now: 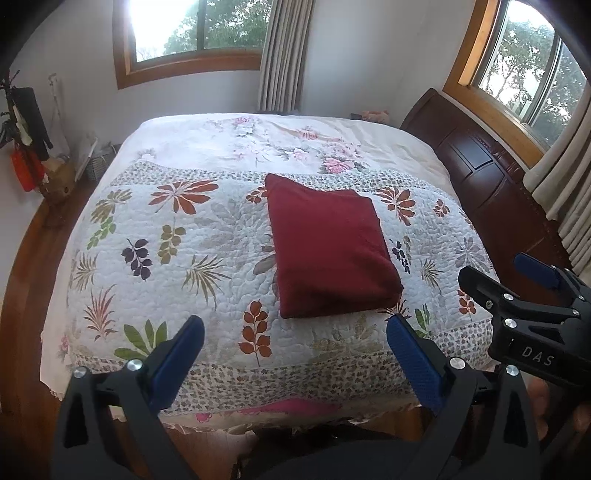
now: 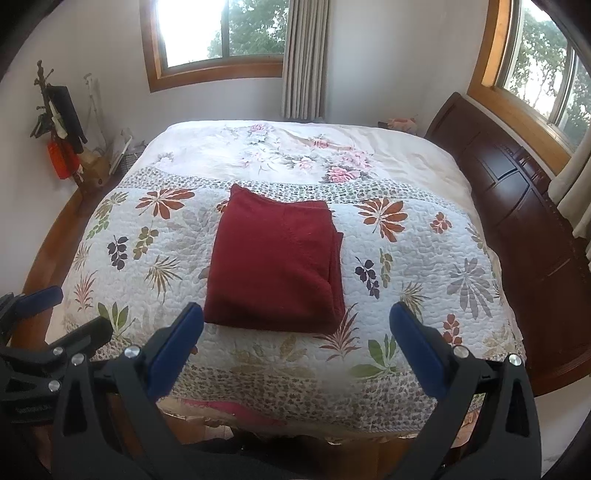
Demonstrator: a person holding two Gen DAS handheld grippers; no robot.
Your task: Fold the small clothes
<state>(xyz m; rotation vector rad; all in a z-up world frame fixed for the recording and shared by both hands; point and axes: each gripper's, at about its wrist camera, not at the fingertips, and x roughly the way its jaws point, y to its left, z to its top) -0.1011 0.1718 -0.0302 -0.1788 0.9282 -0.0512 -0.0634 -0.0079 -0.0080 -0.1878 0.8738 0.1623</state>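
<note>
On the leaf-patterned quilt (image 2: pixel 424 258) a folded red garment (image 2: pixel 275 262) is lying alone; left gripper (image 1: pixel 295 354) and right gripper (image 2: pixel 295 339) are hovering released, empty.

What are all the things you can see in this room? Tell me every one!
folded cloth: one, dark red, lying on the quilt
quilt: one, white with leaf prints, covering the bed
headboard: one, dark brown wood, right of the bed
windows: two, wood-framed, behind and right
curtains: beige, beside the windows
coat stand: one, left corner, with dark and red items
left gripper: black, blue pads, open
right gripper: black, blue pads, open
</note>
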